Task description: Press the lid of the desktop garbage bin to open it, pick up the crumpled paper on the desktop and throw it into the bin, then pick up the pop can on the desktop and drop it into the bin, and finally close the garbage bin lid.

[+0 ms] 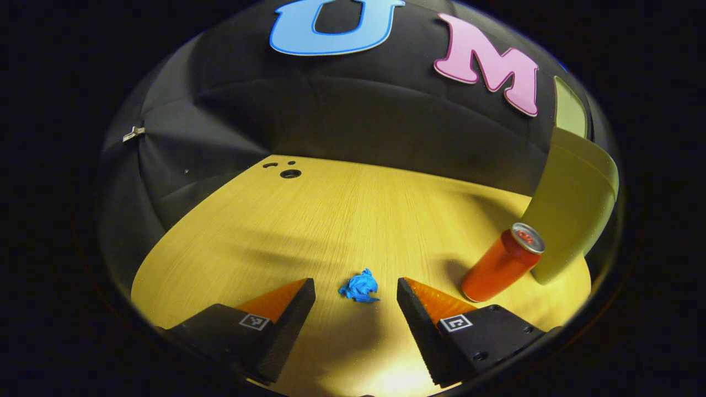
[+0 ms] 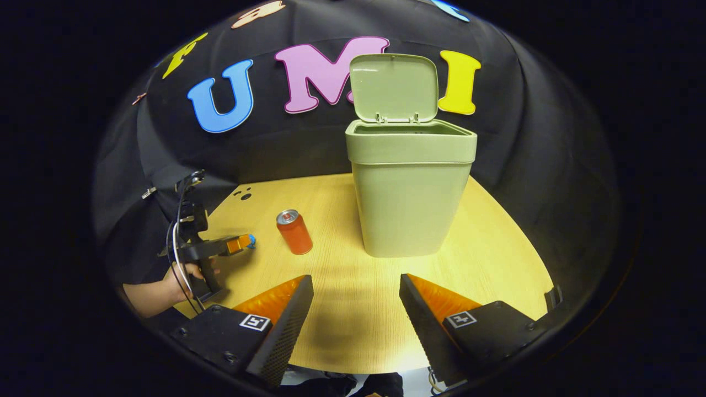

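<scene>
Wood-grain desktop (image 1: 331, 220) runs pale and smooth under you. Your left gripper (image 1: 356, 295) has its fingers spread, the crumpled paper (image 1: 360, 286) lying between the tips, untouched. It looks light and soft; pinch its middle and it should compress. Beyond the paper, to its right, stands the pop can (image 1: 502, 263), slick, rigid metal. Farther still, the plastic bin (image 2: 411, 187) stands with its lid (image 2: 394, 88) up. Your right gripper (image 2: 356, 298) is spread, empty.
</scene>
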The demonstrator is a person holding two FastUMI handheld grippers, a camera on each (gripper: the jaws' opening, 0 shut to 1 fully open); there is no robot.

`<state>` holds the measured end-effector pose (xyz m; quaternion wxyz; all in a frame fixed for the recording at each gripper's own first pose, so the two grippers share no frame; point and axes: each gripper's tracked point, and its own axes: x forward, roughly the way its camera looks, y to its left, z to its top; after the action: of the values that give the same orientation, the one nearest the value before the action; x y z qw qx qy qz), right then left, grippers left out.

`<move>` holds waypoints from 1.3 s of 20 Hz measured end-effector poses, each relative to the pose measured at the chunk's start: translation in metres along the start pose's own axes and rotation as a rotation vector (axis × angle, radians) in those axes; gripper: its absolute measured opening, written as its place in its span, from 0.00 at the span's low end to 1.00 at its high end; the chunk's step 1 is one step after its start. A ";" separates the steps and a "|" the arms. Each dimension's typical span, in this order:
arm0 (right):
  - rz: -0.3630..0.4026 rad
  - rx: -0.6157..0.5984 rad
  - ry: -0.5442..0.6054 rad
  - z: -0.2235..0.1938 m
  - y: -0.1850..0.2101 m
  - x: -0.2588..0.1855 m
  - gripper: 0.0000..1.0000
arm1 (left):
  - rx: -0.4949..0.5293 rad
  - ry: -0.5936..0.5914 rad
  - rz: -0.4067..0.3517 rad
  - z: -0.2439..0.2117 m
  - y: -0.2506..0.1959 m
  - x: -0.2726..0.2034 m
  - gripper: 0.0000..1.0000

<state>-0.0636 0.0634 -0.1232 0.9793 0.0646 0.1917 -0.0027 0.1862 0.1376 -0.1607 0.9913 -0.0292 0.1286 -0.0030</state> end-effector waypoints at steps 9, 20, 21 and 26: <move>-0.031 0.006 0.061 -0.027 -0.007 0.000 0.99 | 0.062 0.052 0.016 -0.013 -0.002 0.030 0.96; -0.031 0.003 0.091 -0.046 0.000 -0.005 0.99 | 0.086 0.058 0.059 -0.016 0.015 0.032 0.39; -0.032 0.006 0.096 -0.050 -0.001 -0.006 0.99 | 0.083 0.057 0.055 -0.016 0.015 0.031 0.37; -0.031 0.012 0.103 -0.054 0.001 -0.007 0.99 | 0.031 0.031 0.013 -0.014 0.010 0.025 0.28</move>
<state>-0.0901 0.0707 -0.1698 0.9676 0.0676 0.2427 -0.0156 0.2066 0.1461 -0.1810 0.9895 -0.0127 0.1440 0.0010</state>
